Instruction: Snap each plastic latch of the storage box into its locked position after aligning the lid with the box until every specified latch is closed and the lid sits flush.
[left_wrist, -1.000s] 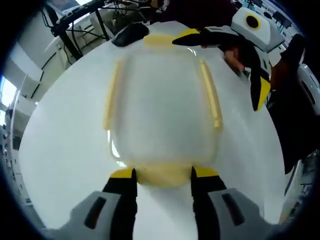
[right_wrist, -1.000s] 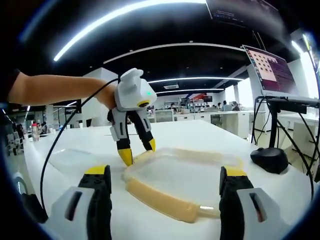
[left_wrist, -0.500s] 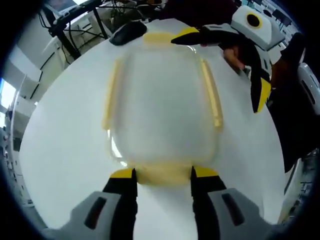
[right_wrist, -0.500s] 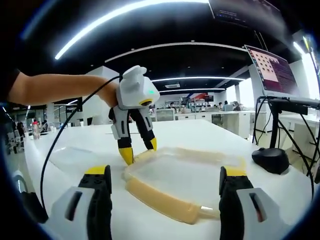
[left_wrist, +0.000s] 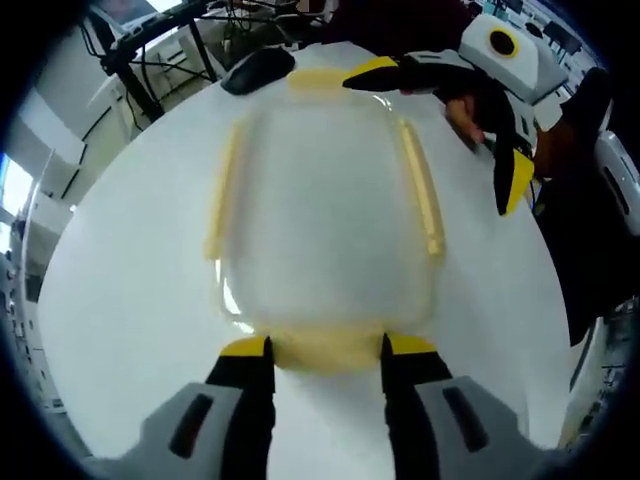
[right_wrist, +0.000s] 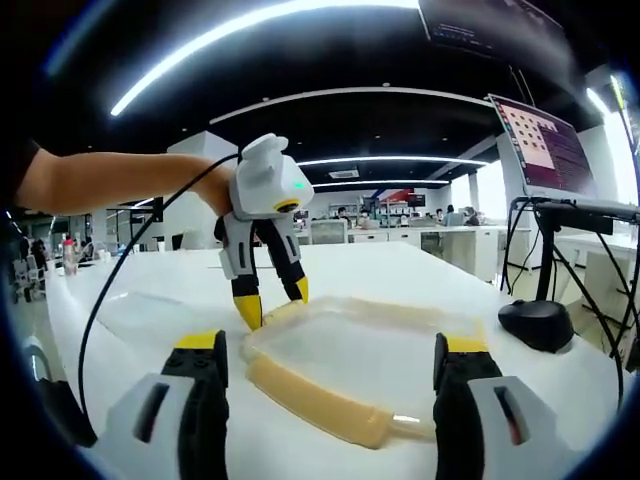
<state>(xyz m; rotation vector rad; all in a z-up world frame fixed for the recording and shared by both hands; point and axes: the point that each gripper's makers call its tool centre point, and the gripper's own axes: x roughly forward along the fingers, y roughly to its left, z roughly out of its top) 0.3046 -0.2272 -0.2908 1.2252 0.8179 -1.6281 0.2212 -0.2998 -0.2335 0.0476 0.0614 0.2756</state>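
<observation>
Left gripper view, read from left to right. I see a white table (left_wrist: 120, 300) carrying the clear storage box (left_wrist: 325, 200), its lid (left_wrist: 325, 235) seated on top. A pale yellow latch (left_wrist: 222, 190) runs along the box's left edge and a matching latch (left_wrist: 424, 195) along its right edge. A third latch (left_wrist: 322, 78) lies at the far end, just beside a black computer mouse (left_wrist: 258, 68). My left gripper (left_wrist: 325, 348) rises from the bottom with its yellow-tipped jaws spread, one on either side of the near-end latch (left_wrist: 325, 350) and not clenched on it. At upper right my right gripper (left_wrist: 445, 120) enters with its jaws parted wide — one tip lies near the far-end latch, the other hangs off the box's right side. A hand (left_wrist: 465, 115) grips its body.

Right gripper view, read from left to right. A bare forearm (right_wrist: 110, 180) reaches in, holding the left gripper (right_wrist: 272, 303) upright, tips down at the far end of the box (right_wrist: 360, 350); whether they touch the plastic, I cannot tell. My right gripper (right_wrist: 330, 355) rises from below, jaws released and wide apart, the box's near long latch (right_wrist: 310, 400) lying between them and untouched. The lid (right_wrist: 365, 345) looks level on the box. Right of it sits the mouse (right_wrist: 537, 322), and further right — a stand with a monitor (right_wrist: 545, 140).
</observation>
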